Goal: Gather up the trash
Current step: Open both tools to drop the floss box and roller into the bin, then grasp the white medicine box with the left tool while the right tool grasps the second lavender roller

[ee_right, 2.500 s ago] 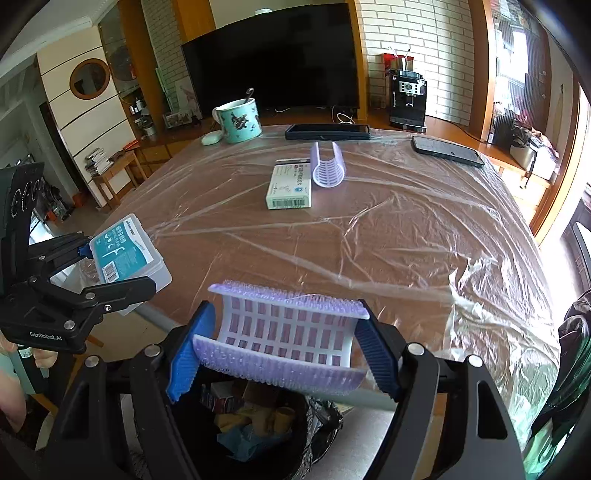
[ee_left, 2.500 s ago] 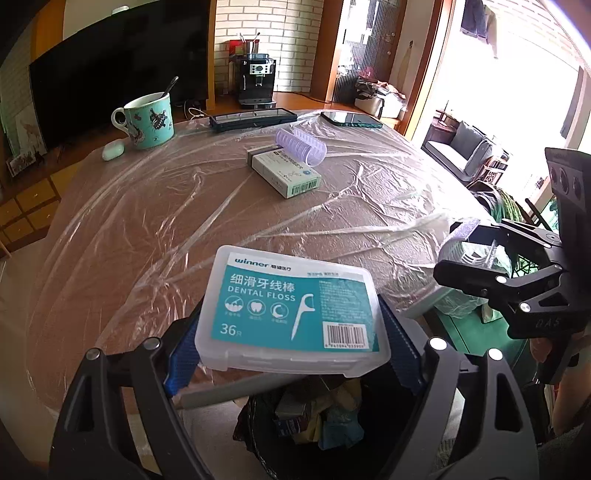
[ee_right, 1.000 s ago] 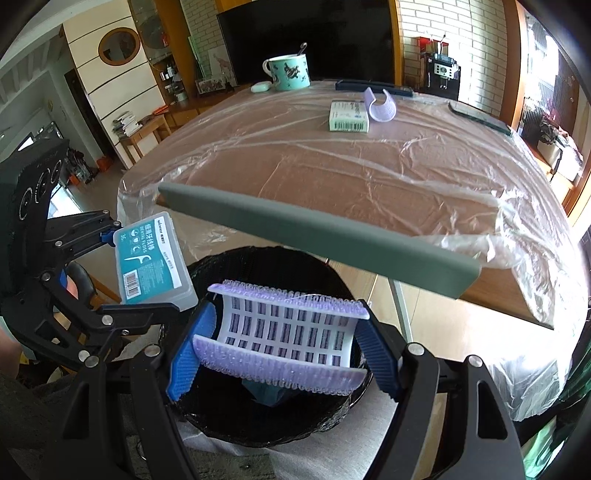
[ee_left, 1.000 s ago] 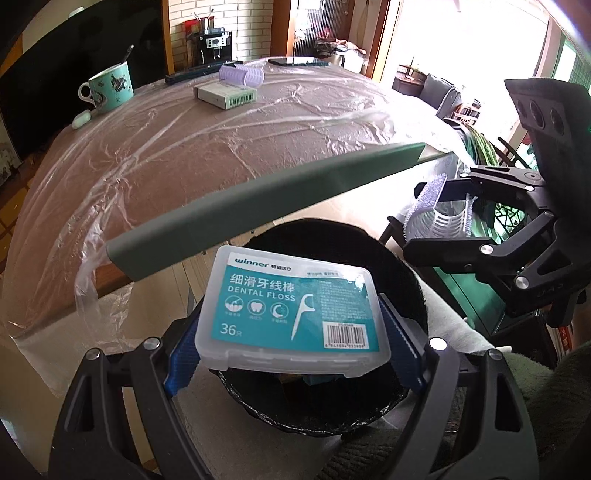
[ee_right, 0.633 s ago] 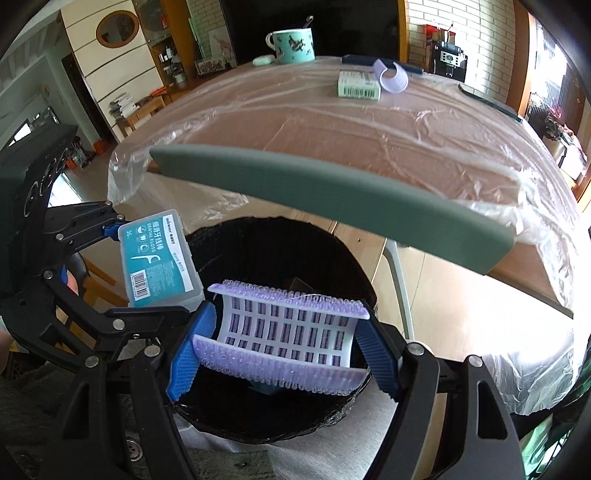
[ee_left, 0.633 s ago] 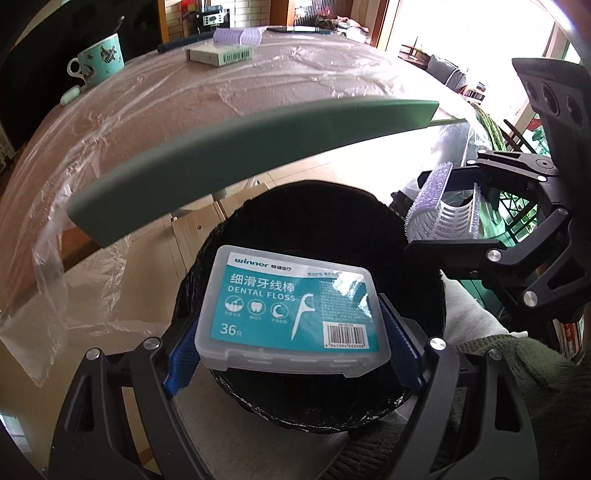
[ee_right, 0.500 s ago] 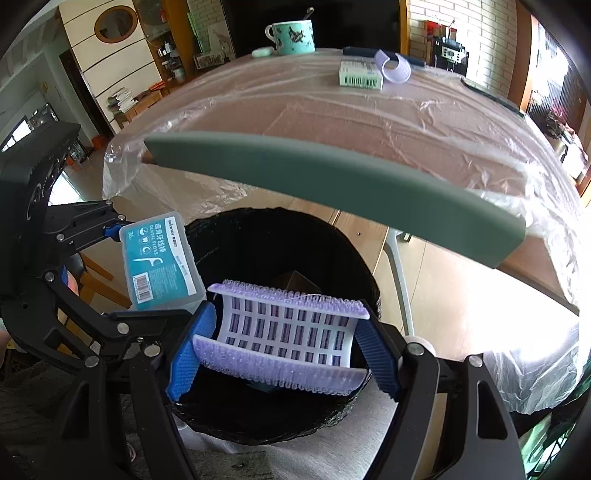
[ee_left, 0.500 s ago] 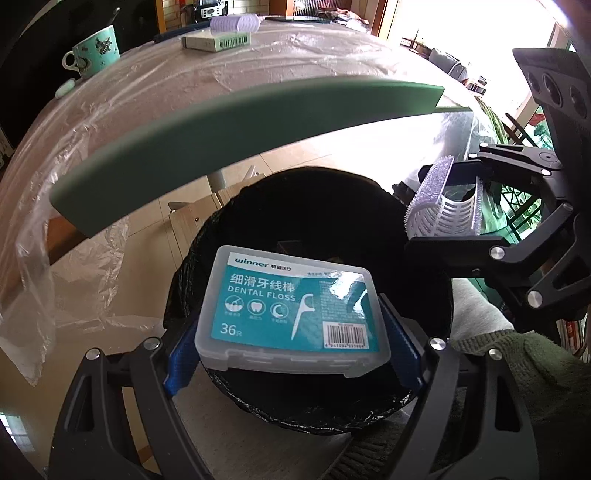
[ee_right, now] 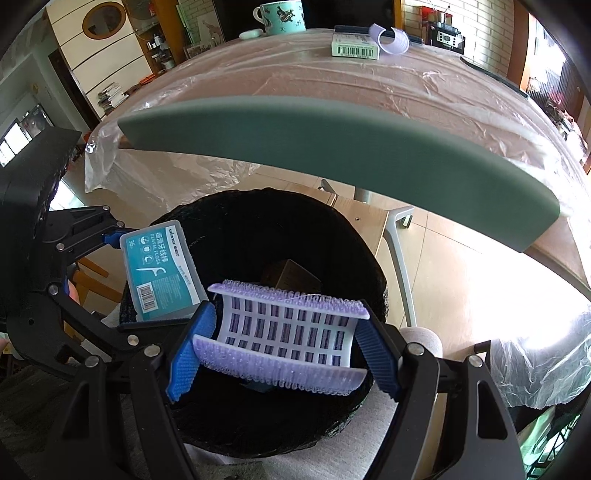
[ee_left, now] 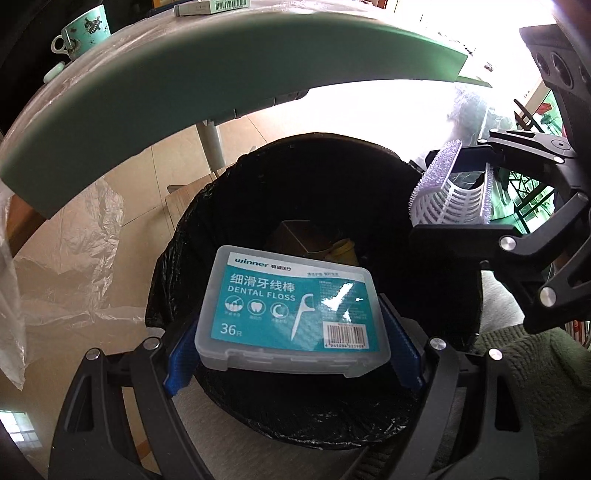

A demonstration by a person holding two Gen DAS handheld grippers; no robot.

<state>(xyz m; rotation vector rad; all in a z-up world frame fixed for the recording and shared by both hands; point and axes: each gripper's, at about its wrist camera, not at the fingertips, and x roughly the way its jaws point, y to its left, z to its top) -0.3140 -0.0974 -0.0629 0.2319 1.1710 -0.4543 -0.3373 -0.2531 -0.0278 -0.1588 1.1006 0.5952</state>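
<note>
Both grippers have dropped below table edge. Left gripper clamps dental floss box, right gripper clamps purple curler, both frame-centre over black bin. Release only inside rim.

The round black-lined trash bin stands on the floor below the near edge of the plastic-covered wooden surface. Over the bin's mouth, the clear dental floss box with teal label sits between the fingers of the left gripper; to its right, the curved lilac plastic hair-roller half sits between those of the right gripper. Far back on the surface stand a teal patterned mug, and right of it a small white carton touching another lilac roller half.
</note>
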